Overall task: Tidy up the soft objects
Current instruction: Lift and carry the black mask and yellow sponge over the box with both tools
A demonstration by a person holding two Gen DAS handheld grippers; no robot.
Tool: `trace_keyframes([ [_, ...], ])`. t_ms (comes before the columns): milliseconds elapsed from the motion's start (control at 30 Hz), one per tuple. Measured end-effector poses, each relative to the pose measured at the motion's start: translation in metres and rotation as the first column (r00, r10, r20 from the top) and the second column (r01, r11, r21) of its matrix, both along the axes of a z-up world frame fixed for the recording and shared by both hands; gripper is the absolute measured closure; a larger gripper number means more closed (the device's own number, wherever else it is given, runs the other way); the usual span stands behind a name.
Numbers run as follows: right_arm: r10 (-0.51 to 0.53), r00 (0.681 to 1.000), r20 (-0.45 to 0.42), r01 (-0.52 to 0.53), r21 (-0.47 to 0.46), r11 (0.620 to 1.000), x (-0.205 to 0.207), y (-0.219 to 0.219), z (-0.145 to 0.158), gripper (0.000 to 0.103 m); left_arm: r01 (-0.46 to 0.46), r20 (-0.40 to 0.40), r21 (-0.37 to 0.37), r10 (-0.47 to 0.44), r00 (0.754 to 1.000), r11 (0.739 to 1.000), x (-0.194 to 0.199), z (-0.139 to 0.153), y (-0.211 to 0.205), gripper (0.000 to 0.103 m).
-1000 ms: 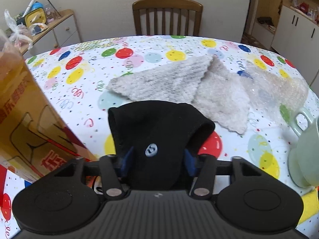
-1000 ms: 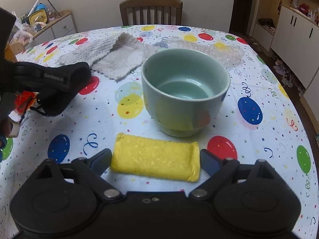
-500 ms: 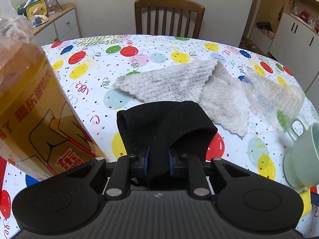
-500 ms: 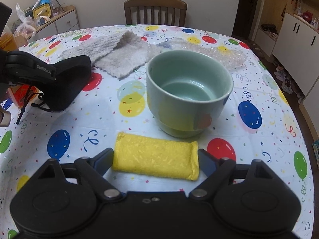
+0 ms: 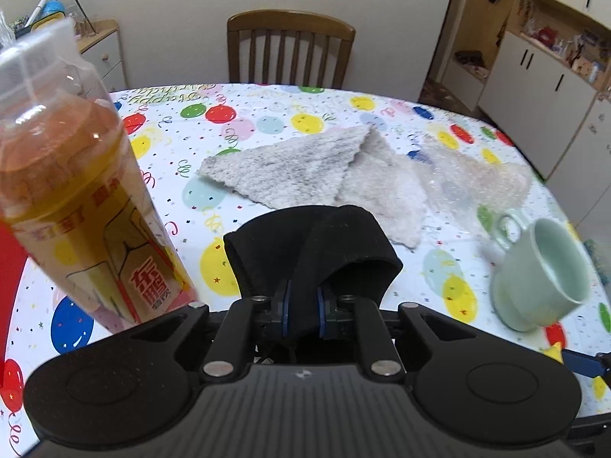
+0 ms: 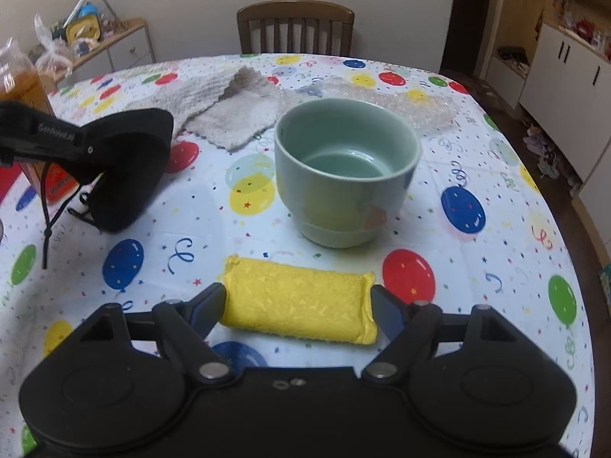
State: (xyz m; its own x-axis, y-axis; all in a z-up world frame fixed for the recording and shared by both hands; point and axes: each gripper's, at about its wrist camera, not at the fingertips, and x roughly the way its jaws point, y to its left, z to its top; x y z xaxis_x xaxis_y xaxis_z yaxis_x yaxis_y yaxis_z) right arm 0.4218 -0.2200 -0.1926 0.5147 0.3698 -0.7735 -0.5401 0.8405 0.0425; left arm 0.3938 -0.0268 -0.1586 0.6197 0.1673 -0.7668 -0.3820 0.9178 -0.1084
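My left gripper [image 5: 301,305] is shut on a black fabric piece [image 5: 313,240], whose pinched fold stands up between the blue pads. In the right wrist view the fabric [image 6: 126,175] hangs from that gripper [image 6: 46,141], just above the table at the left. A yellow sponge [image 6: 298,301] lies flat between the fingers of my right gripper [image 6: 298,299]. Its jaws are closing, and the fingertips [image 6: 214,305] sit right at the sponge's ends without squeezing it. A folded grey towel [image 5: 305,168] and a sheet of bubble wrap [image 5: 477,183] lie farther back.
A pale green mug [image 6: 343,175] stands just behind the sponge. A tall bottle of orange drink [image 5: 76,198] rises close on the left of the left gripper. A wooden chair [image 5: 290,49] stands at the far side of the balloon-print tablecloth [image 6: 477,267]. Cabinets line the right.
The left jaws closed onto the black fabric and lifted it slightly. The right jaws narrowed until the fingertips reached the ends of the yellow sponge.
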Motion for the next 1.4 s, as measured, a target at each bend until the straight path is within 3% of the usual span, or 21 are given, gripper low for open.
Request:
trace_keyframes([
  [433,-0.001,1.000,0.017,-0.001,0.103,0.995,-0.046,-0.012,0.050,0.022,0.050,0.085,-0.075,-0.043,0.995,0.996,-0.059,0.042,-0.003,0.090],
  [667,0.047,0.998,0.047,-0.053,0.132,0.990,-0.073,-0.001,0.078,0.022,0.059,0.139,-0.077,-0.048,0.989,0.995,-0.103,0.074,0.007,0.090],
  [1000,0.121,0.988,0.092,-0.137,0.201,0.970,-0.106,0.041,0.125,0.022,0.035,0.222,-0.103,-0.011,0.975,0.994,-0.164,0.116,0.044,0.090],
  [1400,0.207,0.971,0.117,-0.230,0.240,0.943,-0.128,0.122,0.161,0.022,-0.037,0.251,-0.112,0.065,0.966,0.993,-0.219,0.153,0.117,0.090],
])
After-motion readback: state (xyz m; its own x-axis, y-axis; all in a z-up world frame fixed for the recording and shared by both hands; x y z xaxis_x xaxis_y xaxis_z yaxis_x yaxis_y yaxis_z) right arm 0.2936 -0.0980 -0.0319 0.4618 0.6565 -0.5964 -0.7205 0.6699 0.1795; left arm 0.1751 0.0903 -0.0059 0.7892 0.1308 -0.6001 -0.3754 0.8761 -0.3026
